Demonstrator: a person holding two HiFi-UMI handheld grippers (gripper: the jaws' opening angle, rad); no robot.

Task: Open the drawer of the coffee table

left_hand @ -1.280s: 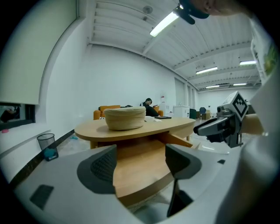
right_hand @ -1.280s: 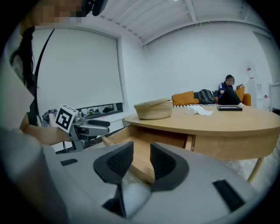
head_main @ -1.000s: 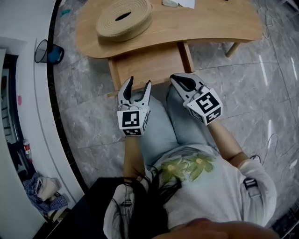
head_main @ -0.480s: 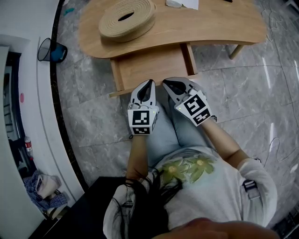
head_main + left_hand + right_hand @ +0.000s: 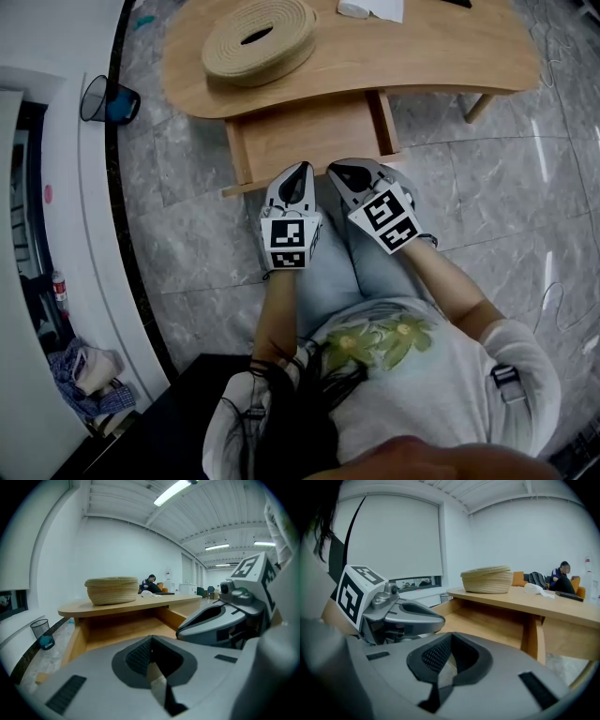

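Observation:
The wooden drawer [image 5: 309,131] stands pulled out from under the light wood coffee table [image 5: 422,56], its bare inside showing. My left gripper [image 5: 300,171] is shut with nothing in it, just short of the drawer's front edge. Beside it my right gripper [image 5: 339,169] is also shut and empty. Both lie over the person's knees in blue jeans. In the left gripper view the closed jaws [image 5: 150,648] point at the open drawer [image 5: 122,630]. In the right gripper view the drawer [image 5: 487,620] lies beyond my closed right gripper [image 5: 449,645].
A woven basket [image 5: 260,36] sits on the tabletop, with white paper [image 5: 370,9] further back. A black mesh bin [image 5: 101,101] stands by the wall at the left. A table leg [image 5: 478,105] is at the right. Grey marble floor surrounds the table.
The left gripper's jaws, wide apart a second ago, have closed on nothing. Both grippers have sunk and drawn closer together in front of the drawer.

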